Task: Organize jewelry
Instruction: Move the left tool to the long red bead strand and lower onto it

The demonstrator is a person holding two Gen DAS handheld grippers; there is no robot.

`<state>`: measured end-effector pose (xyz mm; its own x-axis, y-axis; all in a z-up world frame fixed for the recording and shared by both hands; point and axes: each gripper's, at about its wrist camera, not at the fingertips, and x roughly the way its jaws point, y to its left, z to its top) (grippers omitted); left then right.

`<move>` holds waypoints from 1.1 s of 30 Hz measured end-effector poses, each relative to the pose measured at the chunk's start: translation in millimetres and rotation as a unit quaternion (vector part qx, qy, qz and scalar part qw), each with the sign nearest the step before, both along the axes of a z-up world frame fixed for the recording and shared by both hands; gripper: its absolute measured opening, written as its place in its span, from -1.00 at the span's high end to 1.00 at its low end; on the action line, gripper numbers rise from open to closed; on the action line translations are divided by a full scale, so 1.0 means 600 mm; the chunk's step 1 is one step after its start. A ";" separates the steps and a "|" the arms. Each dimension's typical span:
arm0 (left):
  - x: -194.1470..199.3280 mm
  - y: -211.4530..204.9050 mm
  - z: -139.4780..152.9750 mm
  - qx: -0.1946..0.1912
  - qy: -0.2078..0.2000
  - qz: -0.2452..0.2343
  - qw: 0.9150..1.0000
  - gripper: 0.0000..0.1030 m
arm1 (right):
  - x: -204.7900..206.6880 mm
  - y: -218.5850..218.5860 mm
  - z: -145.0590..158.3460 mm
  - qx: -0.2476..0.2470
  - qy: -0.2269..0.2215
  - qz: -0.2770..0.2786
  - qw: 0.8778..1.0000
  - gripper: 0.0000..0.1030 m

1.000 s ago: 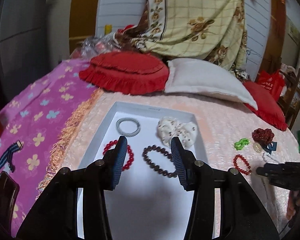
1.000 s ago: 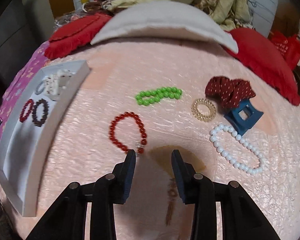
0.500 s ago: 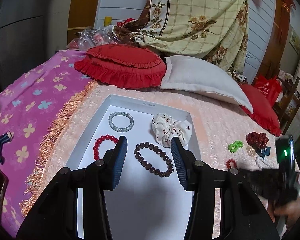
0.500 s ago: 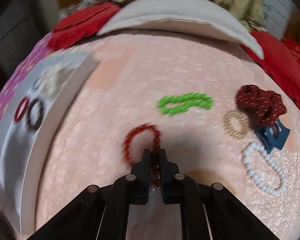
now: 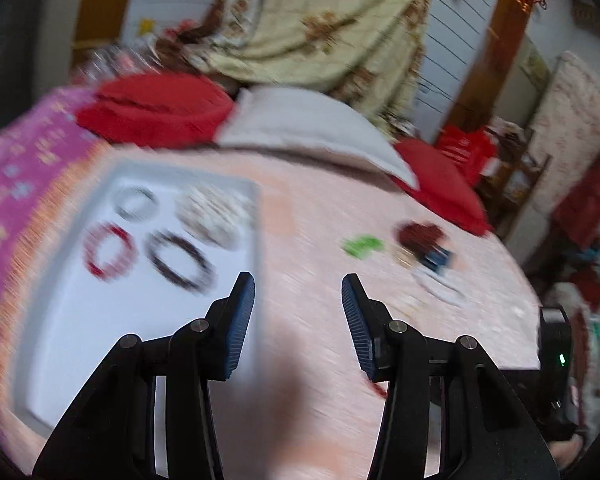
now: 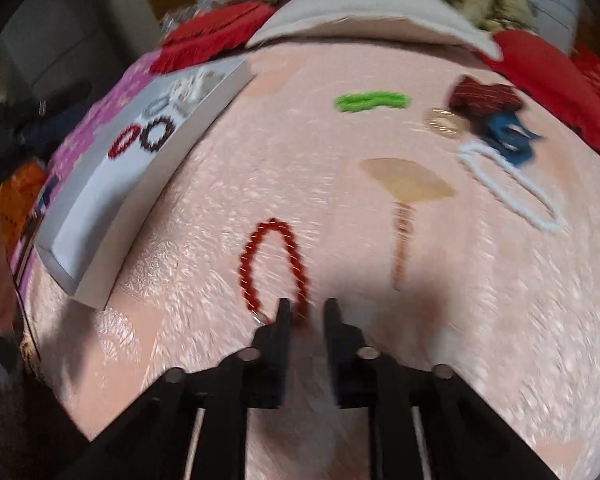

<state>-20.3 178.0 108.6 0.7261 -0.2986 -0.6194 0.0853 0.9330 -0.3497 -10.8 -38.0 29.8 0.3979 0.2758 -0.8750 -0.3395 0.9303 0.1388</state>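
i have the right gripper (image 6: 305, 307) low over the pink bedspread (image 6: 260, 152), near its front edge, and its jaws have just been opening: a narrow gap stands between the tips now. the red bead bracelet (image 6: 274, 264) lies flat on the bedspread, its near end reaching in between the two tips; with the blur i cannot tell if either pad still touches it, but they no longer pinch it

my left gripper (image 5: 298, 292) hangs over bare bedspread just right of the white tray (image 5: 112, 328), jaws parted and nothing between them. the tray sits by the left edge of the bedspread, beside the purple flowered cloth (image 5: 16, 184). inside it, toward the far end, i make out a grey bangle (image 5: 135, 203), a white spotted scrunchie (image 5: 214, 216), another red bracelet (image 5: 109, 251) and a dark brown bead bracelet (image 5: 180, 260)

toward the far right corner of the bedspread lie the green bead bracelet (image 6: 372, 101), a gold coil ring (image 6: 446, 123), a dark red scrunchie (image 6: 482, 94), a blue claw clip (image 6: 508, 136) and a white pearl necklace (image 6: 508, 192), close together. everything here is smeared by motion
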 end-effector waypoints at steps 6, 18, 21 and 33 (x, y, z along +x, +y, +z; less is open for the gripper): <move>-0.025 -0.099 -0.045 -0.016 0.059 -0.032 0.998 0.13 | -0.028 -0.082 0.018 0.022 -0.025 -0.052 0.998 0.37; -0.026 -0.137 -0.107 0.062 0.072 -0.046 0.994 0.13 | 0.038 -0.154 0.019 0.003 -0.048 -0.110 0.993 0.37; -0.023 -0.141 -0.112 0.074 0.068 -0.066 0.993 0.13 | 0.095 -0.151 0.026 -0.017 -0.057 -0.112 0.992 0.37; 0.021 -0.150 -0.145 0.042 0.093 -0.107 0.989 0.14 | 0.194 -0.146 -0.020 -0.007 -0.018 -0.109 0.994 0.36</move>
<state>-7.5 87.8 21.7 0.5233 -0.3744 -0.7655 0.2248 0.9271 -0.2998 105.4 -125.8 17.9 0.4779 0.1673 -0.8623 -0.1340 0.9841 0.1167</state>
